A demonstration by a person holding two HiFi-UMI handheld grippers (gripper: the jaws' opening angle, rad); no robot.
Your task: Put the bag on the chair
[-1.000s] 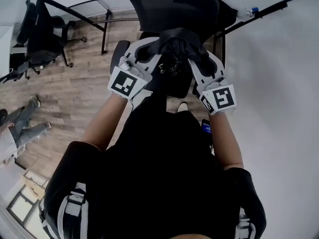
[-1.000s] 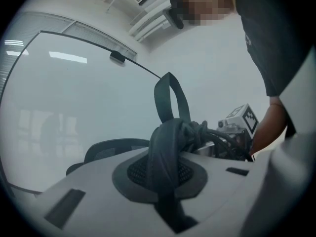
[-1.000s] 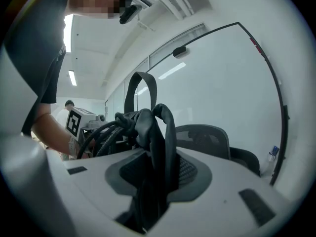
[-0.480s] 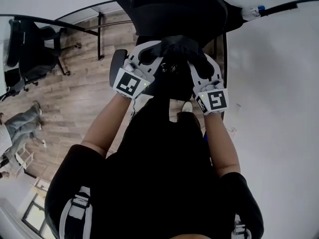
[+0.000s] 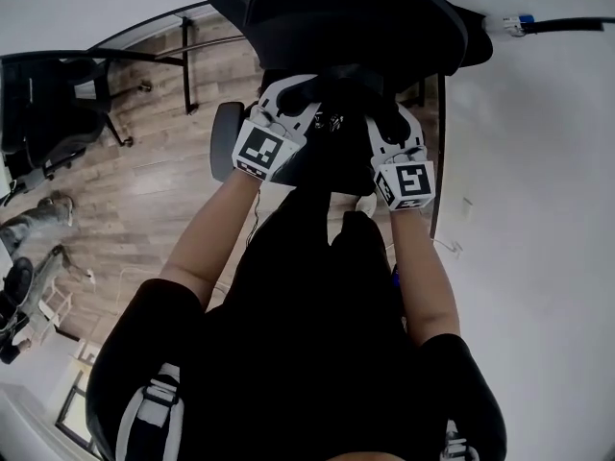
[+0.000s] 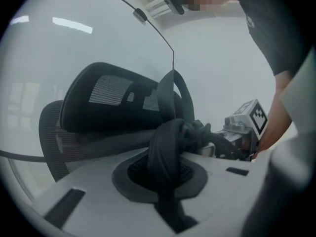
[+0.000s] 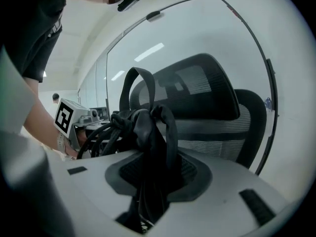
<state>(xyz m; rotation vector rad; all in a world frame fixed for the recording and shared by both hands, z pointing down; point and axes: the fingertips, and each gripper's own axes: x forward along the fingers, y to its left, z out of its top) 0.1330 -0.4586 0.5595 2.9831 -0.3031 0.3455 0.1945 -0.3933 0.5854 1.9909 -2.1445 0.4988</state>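
**Office corner: bag held just short of the chair**

Wood-plank flooring runs under a white desk, and a black mesh chair stands tucked against it, facing the person. Both tools are out in front of that backrest. The left gripper is pressed nearly together on a bunched black strap of the bag. The right gripper pinches a thicker fold of the same bag, so its jaws stand wider. The bag hangs gathered between the two, close before the backrest and over the seat. Whether its bottom touches the cushion I cannot tell, since arms and tools cover that spot from above.

I would call this the lowering step, well along. What remains, as I judge it, is to sink both hands evenly until the seat bears the weight. Then both grips should let go together, so the bag does not tip off the front edge.
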